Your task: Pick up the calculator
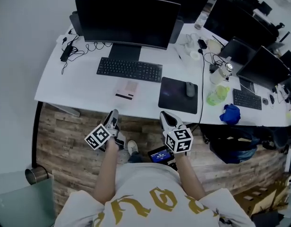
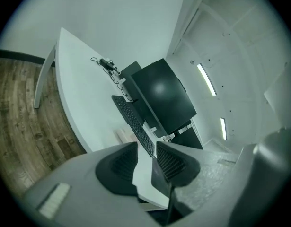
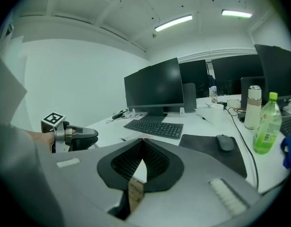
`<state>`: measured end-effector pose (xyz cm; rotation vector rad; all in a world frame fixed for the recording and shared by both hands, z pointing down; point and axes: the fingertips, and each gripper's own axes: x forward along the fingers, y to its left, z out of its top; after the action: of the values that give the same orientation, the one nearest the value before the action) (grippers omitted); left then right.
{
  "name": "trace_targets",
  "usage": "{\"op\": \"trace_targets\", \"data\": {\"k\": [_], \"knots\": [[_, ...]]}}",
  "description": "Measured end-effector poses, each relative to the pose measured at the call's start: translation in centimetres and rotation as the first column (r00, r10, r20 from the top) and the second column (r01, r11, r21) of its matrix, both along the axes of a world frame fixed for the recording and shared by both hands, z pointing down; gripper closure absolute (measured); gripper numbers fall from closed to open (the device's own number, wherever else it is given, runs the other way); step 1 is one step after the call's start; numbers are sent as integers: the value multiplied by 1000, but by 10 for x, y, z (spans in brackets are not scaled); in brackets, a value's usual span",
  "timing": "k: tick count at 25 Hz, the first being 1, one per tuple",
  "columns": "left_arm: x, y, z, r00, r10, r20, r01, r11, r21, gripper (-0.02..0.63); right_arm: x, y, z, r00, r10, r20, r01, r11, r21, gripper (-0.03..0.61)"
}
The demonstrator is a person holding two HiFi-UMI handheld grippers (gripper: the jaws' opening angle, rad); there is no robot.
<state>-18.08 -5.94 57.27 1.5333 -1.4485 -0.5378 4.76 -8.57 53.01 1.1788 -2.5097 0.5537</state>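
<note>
pale pink calculator (image 1: 126, 90) lies flat on the desk (image 1: 79, 86), just beside the keyboard (image 1: 129, 69).

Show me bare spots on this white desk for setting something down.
Widest free patch: the left front of the white desk, bordered by black cable tangle, black keyboard and pale pink calculator. Crowded: right of the black mouse pad, around the green bottle.

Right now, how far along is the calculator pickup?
Done: nothing that shows. The calculator lies untouched on the desk, in front of the keyboard. In hand: nothing. The left gripper is open and empty, the right gripper has its jaws together on nothing, and both are short of the desk edge. Left: reach in, grasp it, lift it.
</note>
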Motion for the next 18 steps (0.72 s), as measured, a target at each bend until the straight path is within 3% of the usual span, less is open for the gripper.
{"op": "trace_targets", "data": {"k": [10, 18], "knots": [[-14, -51, 47, 989, 62, -134, -75, 993, -90, 480, -25, -24, 31, 997, 38, -72, -43, 997, -69, 554], [-12, -90, 73, 969, 46, -241, -78, 989, -124, 471, -17, -28, 48, 989, 79, -122, -93, 989, -111, 554]]}}
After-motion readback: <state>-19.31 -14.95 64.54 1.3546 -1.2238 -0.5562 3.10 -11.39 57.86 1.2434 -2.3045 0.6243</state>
